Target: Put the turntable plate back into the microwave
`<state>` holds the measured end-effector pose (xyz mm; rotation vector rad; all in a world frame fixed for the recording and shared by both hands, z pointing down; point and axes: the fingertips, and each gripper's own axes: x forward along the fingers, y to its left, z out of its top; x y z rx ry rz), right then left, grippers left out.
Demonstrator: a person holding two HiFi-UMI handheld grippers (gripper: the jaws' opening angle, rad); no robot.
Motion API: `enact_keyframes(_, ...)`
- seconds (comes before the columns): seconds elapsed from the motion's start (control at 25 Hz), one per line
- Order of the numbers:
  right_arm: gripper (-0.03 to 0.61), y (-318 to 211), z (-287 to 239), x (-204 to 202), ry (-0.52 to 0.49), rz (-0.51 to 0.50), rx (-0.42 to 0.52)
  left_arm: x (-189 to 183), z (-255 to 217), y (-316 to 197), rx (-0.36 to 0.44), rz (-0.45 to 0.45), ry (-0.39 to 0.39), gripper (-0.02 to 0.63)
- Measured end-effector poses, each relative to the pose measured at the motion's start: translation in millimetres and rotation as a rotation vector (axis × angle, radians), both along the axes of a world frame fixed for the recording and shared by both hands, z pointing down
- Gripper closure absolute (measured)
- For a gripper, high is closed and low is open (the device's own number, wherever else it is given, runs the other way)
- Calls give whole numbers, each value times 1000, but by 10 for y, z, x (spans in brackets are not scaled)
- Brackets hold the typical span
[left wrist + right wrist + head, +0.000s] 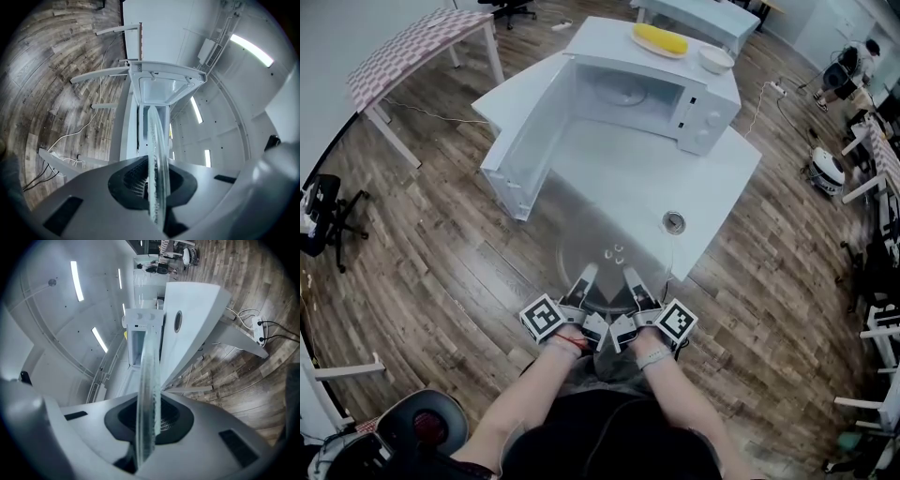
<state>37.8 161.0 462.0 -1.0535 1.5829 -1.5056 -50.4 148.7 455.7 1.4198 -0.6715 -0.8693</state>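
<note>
The clear glass turntable plate (614, 255) hangs level over the near edge of the white table (694, 178), held by its near rim. My left gripper (584, 279) is shut on that rim at the left, and my right gripper (633, 279) is shut on it at the right. Beyond the plate stands the white microwave (705, 105), its door (530, 141) swung wide to the left and its cavity (623, 94) bare. In the left gripper view the plate (157, 159) runs edge-on between the jaws toward the microwave (161, 89). The right gripper view shows the same plate (148, 390) and microwave (143, 336).
On top of the microwave lie a dish with a yellow item (660, 39) and a white bowl (715, 59). A round cable hole (673, 222) sits in the table right of the plate. A patterned table (412, 47) stands far left, chairs at the edges.
</note>
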Motion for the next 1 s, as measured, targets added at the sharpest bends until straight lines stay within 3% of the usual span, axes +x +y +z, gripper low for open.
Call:
enact_keyframes(0.16,537,-6,25,-19,2,2,-8,-48,102,9,-20,10,-51,584)
enact_keyframes(0.56,537,-275,-1,-93,1,-18,-3,-94,-25,-257,-4,-19,9,584)
enact_keyframes(0.76,537,-425,-1,-92,-7,-29,-10,-133,133,-374,-26,-17,-82,584)
enact_keyframes(1.0,537,-622,57,7,-8,-28,-21,-5,93,-591,-26,-27,-19,584)
